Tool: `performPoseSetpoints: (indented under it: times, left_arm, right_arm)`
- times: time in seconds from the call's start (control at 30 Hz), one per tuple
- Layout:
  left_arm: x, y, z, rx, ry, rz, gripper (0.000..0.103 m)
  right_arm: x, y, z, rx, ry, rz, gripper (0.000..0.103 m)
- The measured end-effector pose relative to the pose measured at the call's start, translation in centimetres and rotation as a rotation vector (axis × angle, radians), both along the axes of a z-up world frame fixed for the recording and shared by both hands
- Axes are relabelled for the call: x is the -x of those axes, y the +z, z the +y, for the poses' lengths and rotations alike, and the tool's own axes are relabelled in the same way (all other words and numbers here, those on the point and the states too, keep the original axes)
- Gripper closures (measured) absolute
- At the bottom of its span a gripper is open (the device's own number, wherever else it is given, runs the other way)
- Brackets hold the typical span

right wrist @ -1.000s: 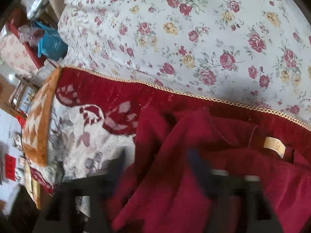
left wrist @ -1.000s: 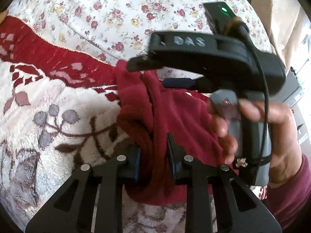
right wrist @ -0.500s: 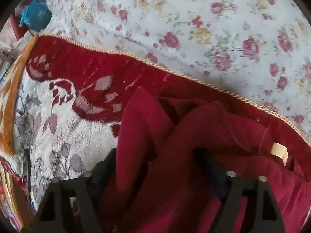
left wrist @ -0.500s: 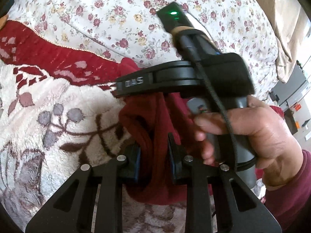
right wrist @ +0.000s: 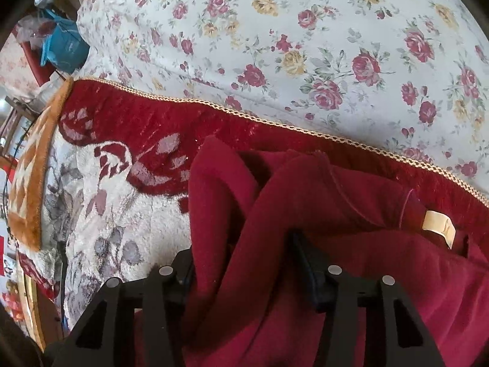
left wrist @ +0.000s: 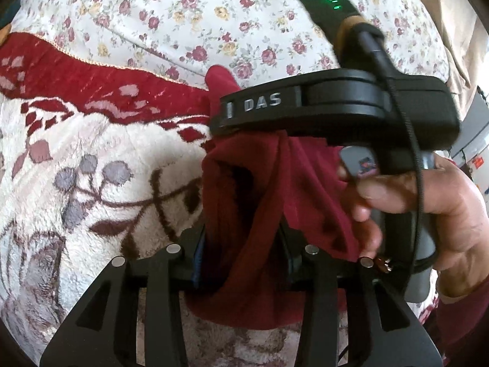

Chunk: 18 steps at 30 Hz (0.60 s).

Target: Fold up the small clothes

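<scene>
A dark red fleece garment (left wrist: 269, 189) lies bunched on a cream and red patterned blanket (left wrist: 91, 165). My left gripper (left wrist: 243, 253) is shut on a thick fold of the garment, which hangs between its fingers. My right gripper body (left wrist: 336, 107) shows in the left wrist view, held by a hand just above and beyond that fold. In the right wrist view my right gripper (right wrist: 244, 263) is shut on another bunch of the same garment (right wrist: 305, 214). A cream label (right wrist: 440, 223) shows at the garment's neck on the right.
A white bedsheet with red and yellow roses (right wrist: 305, 46) lies beyond the blanket's gold-trimmed edge (right wrist: 275, 122). A blue bag (right wrist: 61, 46) and clutter sit off the bed at upper left. An orange quilted border (right wrist: 30, 168) marks the blanket's left end.
My right gripper has swung across the left wrist view and closed in on the garment. The right wrist view has steadied. My left gripper has kept its hold.
</scene>
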<state>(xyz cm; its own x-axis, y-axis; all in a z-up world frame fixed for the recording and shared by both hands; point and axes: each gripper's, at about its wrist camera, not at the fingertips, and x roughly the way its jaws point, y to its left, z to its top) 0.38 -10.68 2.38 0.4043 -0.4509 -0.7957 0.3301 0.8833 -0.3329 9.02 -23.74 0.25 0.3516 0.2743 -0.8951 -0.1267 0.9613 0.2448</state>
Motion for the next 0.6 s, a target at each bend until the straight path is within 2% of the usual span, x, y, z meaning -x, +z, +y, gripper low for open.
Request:
performPoseSetpoints:
  times: [0.2,0.23,0.3,0.33,0.6]
  left_arm:
    - [0.0,0.2,-0.7,-0.025,-0.007,-0.026,0.067]
    - [0.0,0.3,-0.8,-0.019,-0.009,-0.027,0.076]
    - [0.1,0.8,-0.9,-0.007,-0.011,-0.030,0.081]
    - [0.2,1.1,-1.0,0.004,-0.014,-0.032,0.084]
    - [0.9,3.5,-1.7,0.107,-0.035,-0.009,0.085]
  right_arm:
    - [0.6,0.4,-0.7,-0.040,-0.001,-0.004,0.061]
    - [0.8,0.5,-0.7,-0.046,0.003,-0.006,0.063]
    - [1.0,0.8,-0.8,-0.048,0.011,-0.012,0.067]
    - [1.3,1.0,-1.0,-0.053,0.013,-0.018,0.069]
    - [3.1,4.1,-3.4,-0.125,0.009,-0.064,0.073]
